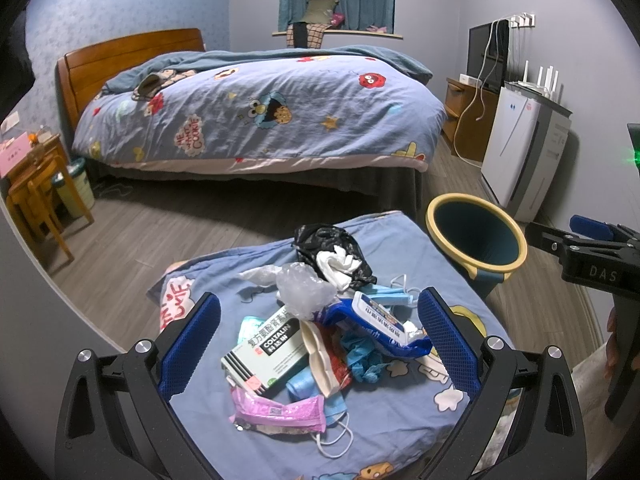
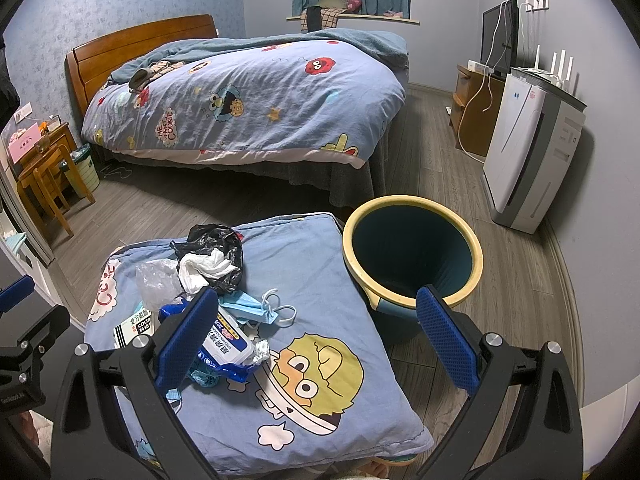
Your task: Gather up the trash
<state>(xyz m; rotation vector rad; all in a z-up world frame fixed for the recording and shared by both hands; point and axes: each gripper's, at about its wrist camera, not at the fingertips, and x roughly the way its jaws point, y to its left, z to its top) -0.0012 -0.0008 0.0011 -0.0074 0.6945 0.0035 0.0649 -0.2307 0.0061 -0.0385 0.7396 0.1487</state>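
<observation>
A pile of trash lies on a blue cartoon pillow: a medicine box, a pink packet, a blue wipes pack, face masks, a clear bag and a black bag with white tissue. A teal bin with a yellow rim stands on the floor right of the pillow. My left gripper is open above the pile. My right gripper is open above the pillow's right side; it also shows in the left wrist view.
A bed with a cartoon duvet fills the back of the room. A white air purifier and a TV stand line the right wall. Wooden stools and a small bin stand at the left.
</observation>
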